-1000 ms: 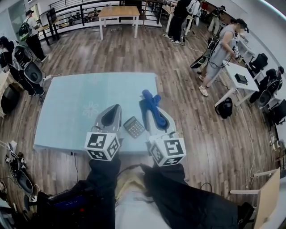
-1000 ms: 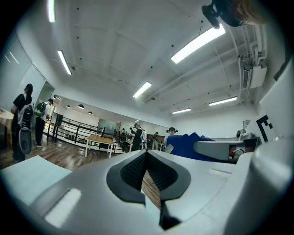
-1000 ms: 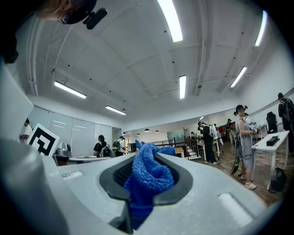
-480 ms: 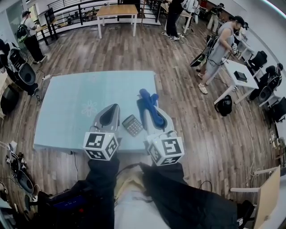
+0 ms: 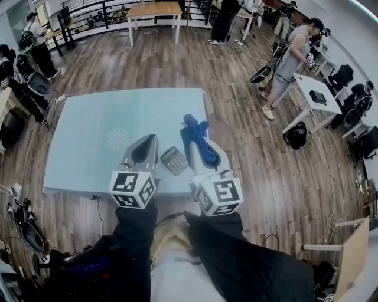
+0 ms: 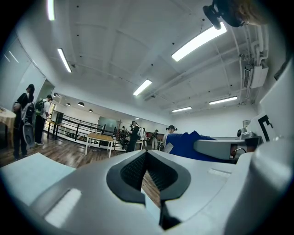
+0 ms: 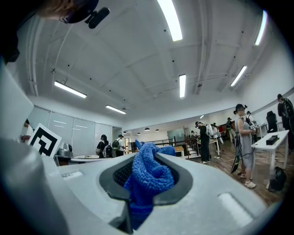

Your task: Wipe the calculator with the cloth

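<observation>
The left gripper is over the pale blue table, its jaws drawn together with nothing between them. Just to its right, between the two grippers, the calculator lies flat on the table. Right of that, the right gripper is clamped on the blue cloth, which bunches out past its tips.

Open-plan lab or office hall: plank floor, metal railing, scattered work tables, standing people, ceiling strip lights.
</observation>
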`<state>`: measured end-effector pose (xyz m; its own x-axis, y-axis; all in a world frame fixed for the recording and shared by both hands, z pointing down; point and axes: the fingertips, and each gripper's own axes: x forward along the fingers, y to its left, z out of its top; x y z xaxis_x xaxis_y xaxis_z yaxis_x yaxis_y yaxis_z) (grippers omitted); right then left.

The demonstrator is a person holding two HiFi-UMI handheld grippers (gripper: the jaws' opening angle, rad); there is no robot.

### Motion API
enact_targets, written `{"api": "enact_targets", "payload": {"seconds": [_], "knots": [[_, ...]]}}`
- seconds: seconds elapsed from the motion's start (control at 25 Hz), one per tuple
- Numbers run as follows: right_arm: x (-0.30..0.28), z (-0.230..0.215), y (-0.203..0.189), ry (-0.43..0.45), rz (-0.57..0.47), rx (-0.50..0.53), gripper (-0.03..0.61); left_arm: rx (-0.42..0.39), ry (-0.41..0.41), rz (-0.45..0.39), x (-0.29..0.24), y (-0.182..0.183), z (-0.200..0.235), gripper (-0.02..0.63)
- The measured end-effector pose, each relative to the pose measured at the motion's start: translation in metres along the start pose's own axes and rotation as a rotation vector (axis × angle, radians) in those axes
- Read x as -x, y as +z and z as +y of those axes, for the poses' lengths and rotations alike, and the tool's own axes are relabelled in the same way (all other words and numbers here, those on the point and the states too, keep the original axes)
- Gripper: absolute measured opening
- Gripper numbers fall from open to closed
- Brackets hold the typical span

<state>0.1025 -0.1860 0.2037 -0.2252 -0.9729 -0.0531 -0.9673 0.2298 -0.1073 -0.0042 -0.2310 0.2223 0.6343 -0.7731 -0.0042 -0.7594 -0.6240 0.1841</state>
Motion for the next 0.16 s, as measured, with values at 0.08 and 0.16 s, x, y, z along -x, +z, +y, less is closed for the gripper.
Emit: {"api": "enact_targets", "payload": {"seconds": [0.08, 0.16], "knots": [[0.0010, -0.0015, 0.0000, -0.001, 0.000, 0.001, 0.063, -0.001, -0.003, 0.004, -0.0009, -0.0011, -0.0020, 0.002], [0.0023, -0.0032, -0.0006, -0.002, 0.001, 0.001, 0.063, -0.002, -0.006, 0.008, -0.0016, -0.0027, -0.0042, 0.002]]}}
